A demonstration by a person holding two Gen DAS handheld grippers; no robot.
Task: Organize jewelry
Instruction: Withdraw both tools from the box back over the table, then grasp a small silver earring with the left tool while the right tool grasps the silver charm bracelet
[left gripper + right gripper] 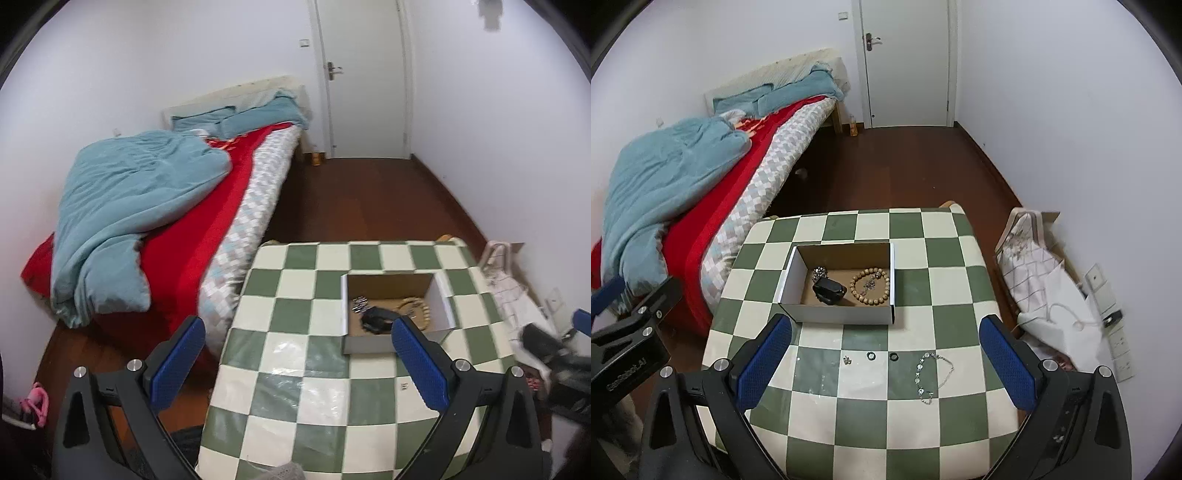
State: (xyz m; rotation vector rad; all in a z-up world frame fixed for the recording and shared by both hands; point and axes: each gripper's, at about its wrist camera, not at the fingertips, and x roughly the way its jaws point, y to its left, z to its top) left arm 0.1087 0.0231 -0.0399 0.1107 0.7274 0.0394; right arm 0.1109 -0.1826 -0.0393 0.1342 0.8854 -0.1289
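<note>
An open cardboard box (834, 313) stands on the green-and-white checked table (960, 258). Inside lie a wooden bead bracelet (858, 293), a black item (829, 288) and a small silver piece (820, 274). In front of the box on the table lie a silver chain bracelet (932, 376), two small dark rings (871, 356) (894, 357) and a tiny silver piece (846, 359). My right gripper (884, 362) hovers open above these loose pieces. My left gripper (297, 363) is open over the table's left part, near the box (365, 347).
A bed (701, 192) with a blue quilt and red blanket flanks the table's left. A white patterned bag (1049, 295) lies on the floor to the right by wall sockets. Dark wooden floor (905, 166) leads to a closed white door (905, 62).
</note>
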